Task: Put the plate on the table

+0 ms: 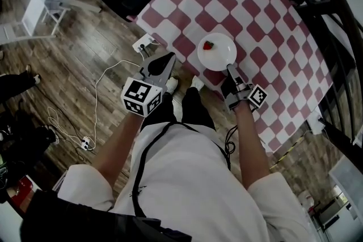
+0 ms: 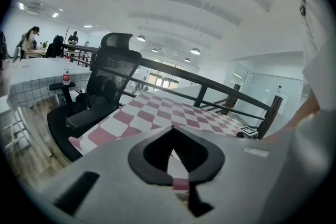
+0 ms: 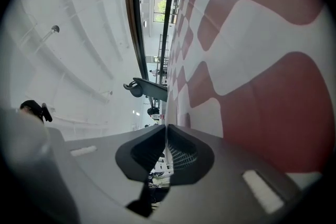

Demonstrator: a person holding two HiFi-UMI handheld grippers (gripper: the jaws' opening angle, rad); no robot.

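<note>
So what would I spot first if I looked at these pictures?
Probably the red-and-white checked tablecloth, filling the top of the head view. Then the white plate at its near edge, with a red strawberry on it, its rim pinched by the right gripper.

The small red thing (image 1: 209,45) on the plate (image 1: 224,57) is too small to identify.

The table (image 1: 255,8) is covered with dusky-red and white checks. The plate (image 1: 222,57) is coloured plain white, and a small red fruit (image 1: 209,45) is set against it. The floor (image 1: 85,42) is grained in grey-brown wood. The left gripper (image 1: 169,59) and right gripper (image 1: 230,68) are marked with black-and-white squares. The chair (image 2: 117,40) is finished in black.
</note>
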